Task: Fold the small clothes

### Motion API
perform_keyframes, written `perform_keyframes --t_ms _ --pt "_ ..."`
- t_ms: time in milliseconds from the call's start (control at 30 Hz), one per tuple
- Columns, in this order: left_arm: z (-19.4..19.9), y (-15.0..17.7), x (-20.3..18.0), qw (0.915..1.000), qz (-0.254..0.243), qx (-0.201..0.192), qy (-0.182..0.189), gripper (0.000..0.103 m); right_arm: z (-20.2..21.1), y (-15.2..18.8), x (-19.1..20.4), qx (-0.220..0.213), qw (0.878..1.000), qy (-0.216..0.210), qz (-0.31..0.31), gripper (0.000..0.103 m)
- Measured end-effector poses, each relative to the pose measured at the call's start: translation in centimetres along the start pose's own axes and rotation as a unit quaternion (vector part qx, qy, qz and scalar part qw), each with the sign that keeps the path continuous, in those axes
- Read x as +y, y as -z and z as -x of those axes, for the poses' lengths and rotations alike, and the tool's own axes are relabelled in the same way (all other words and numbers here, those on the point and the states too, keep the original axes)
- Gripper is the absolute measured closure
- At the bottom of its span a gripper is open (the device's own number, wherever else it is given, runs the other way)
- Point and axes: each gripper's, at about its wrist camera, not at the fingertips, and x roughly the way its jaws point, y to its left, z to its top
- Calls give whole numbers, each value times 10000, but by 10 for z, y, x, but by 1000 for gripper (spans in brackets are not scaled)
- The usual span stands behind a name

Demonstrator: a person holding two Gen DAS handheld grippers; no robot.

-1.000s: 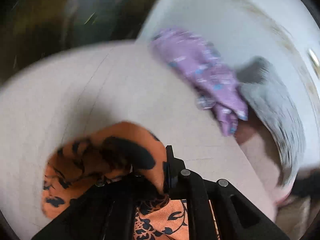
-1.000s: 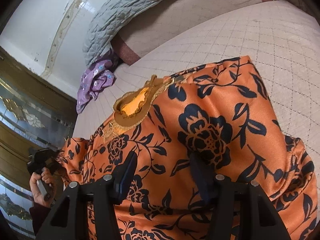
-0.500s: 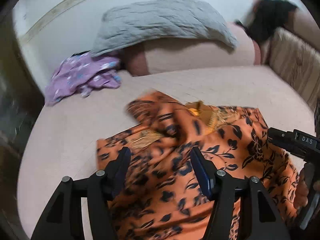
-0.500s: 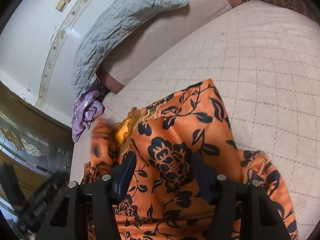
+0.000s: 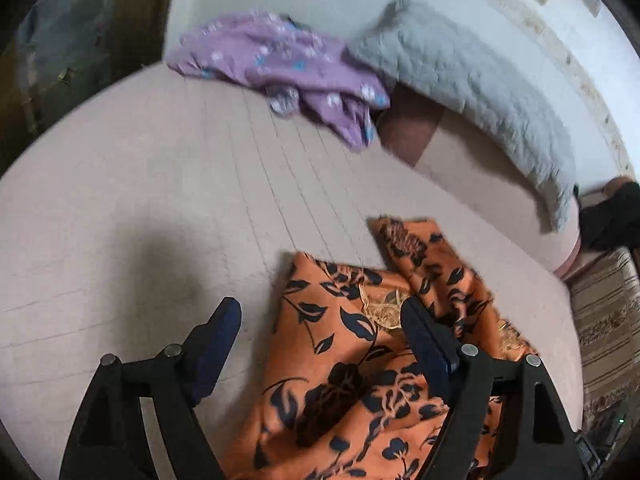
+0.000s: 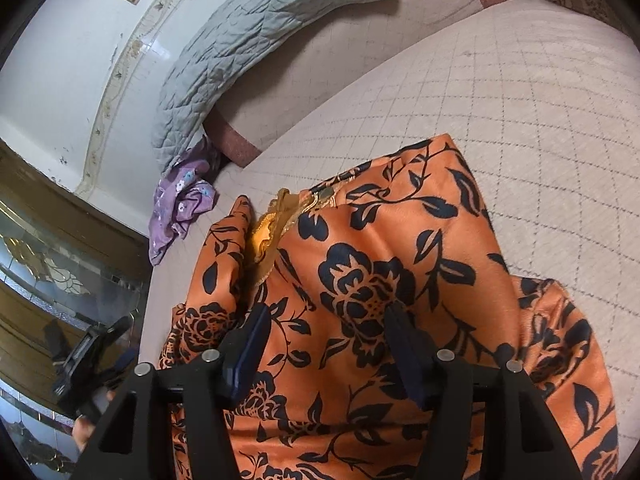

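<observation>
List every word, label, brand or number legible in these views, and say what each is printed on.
None can be read. The orange black-floral garment, purple flowered cloth, grey quilted pillow and pale quilted bed cover carry patterns only. Both black two-finger grippers, left gripper and right gripper, show no lettering.

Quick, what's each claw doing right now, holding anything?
Left gripper: open, holding nothing.
Right gripper: open over the orange dress, not gripping it.

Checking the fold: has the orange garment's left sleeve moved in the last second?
Yes. In the right wrist view the sleeve now lies folded in beside the gold collar, nearer the purple cloth.
</observation>
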Motion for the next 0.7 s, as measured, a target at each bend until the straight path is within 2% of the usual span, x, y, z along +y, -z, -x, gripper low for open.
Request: perform_keyframes --t_ms 33,67,133,200,267,367,433,500,600,633,667,700 --pt "-13 2 -4 9992 -126 374 -79 27 -1 0 0 29 10000 -18 -3 40" --pt "-21 4 -9 9980 -215 598 -26 42 -4 1 2 75 10000 -27 31 40" --pt "-27 9 -18 9956 -358 850 174 52 -7 2 6 98 9999 8 130 40" --pt "-28 15 -33 9913 -688 996 519 53 -8 1 9 94 9997 36 220 40" --pt "-29 23 -46 9860 -1025 1119 686 65 -9 -1 9 88 9997 6 213 40" --pt "-29 39 -68 9748 -1612 1261 891 68 -8 -2 9 74 9998 -23 183 40" --pt "-24 55 -83 9616 -2217 1309 953 68 -7 -2 8 61 9998 -12 165 40" --pt "-17 80 -99 9322 -3021 1542 1265 68 -5 -3 7 30 9999 -4 123 40" --pt "-16 110 -105 9030 -3792 1733 1042 68 -2 -4 2 -18 10000 -2 24 40" --pt "-14 113 -104 8983 -3884 1762 1058 68 -1 -4 1 -21 10000 -10 -10 40" --pt "-9 110 -102 8983 -3878 1722 1141 68 -1 -5 0 -23 10000 -25 -50 40" --pt "0 102 -98 9038 -3733 1619 1328 67 0 -5 0 -23 10000 -49 -83 40"
